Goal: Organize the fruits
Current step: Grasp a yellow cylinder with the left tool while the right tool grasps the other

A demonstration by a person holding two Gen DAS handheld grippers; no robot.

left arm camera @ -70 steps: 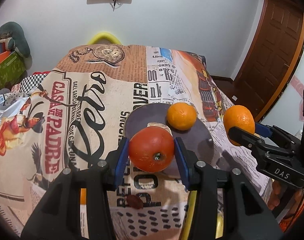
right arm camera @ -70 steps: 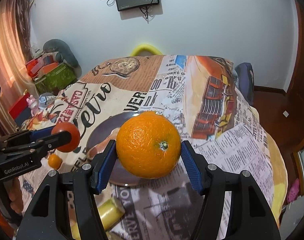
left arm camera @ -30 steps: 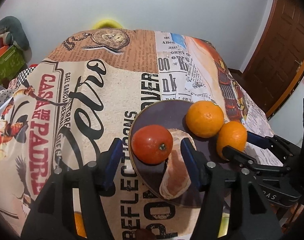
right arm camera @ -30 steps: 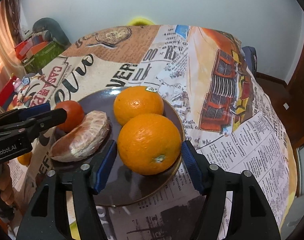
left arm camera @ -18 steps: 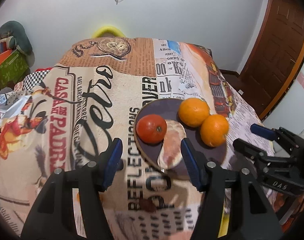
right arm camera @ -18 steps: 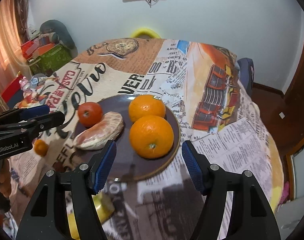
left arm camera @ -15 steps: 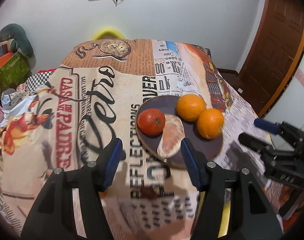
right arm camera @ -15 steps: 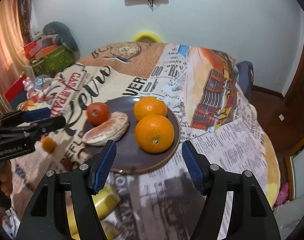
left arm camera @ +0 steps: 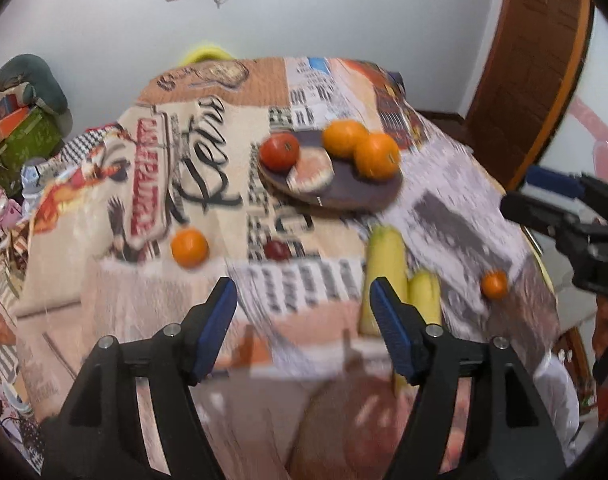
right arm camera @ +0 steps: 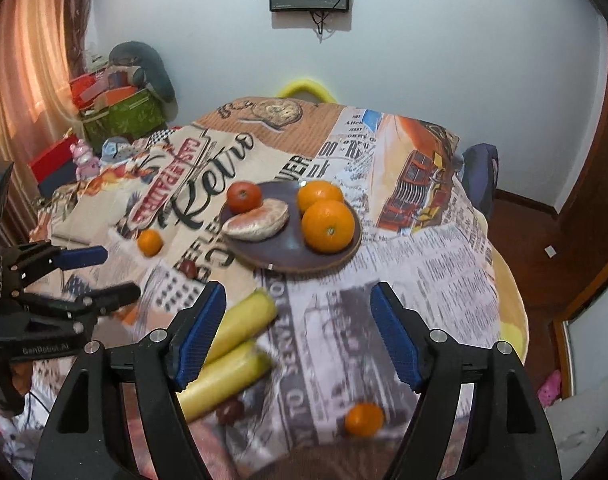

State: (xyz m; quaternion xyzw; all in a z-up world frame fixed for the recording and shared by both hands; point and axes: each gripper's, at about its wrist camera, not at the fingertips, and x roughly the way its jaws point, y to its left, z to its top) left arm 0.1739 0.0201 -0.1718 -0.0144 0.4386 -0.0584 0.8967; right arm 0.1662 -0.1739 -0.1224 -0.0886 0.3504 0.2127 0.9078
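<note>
**Both grippers empty, fruit on the plate**

The left gripper (left arm camera: 304,300) has its blue-padded jaws spread apart with nothing between them; they have just been opening further. The right gripper (right arm camera: 297,304) is the same: jaws wide, just opened further, holding nothing. Each gripper shows at the edge of the other's view, off to the side of the table.

Just ahead of the right gripper's fingers lie two yellow bananas (right arm camera: 227,344) side by side on the printed tablecloth (right arm camera: 424,272), with a small dark red fruit (right arm camera: 229,410) beside their near ends; the blur there makes it hard to name. A small orange (right arm camera: 364,419) sits near the table's front edge, and another small orange (right arm camera: 149,242) lies to the left, with a second dark red fruit (right arm camera: 188,268) near it.

Farther out, mid-table, stands the dark plate (right arm camera: 287,256). On it are a tomato (right arm camera: 244,197), a peeled citrus (right arm camera: 257,220) touching it, and two large oranges (right arm camera: 328,224) touching each other on the right side.
</note>
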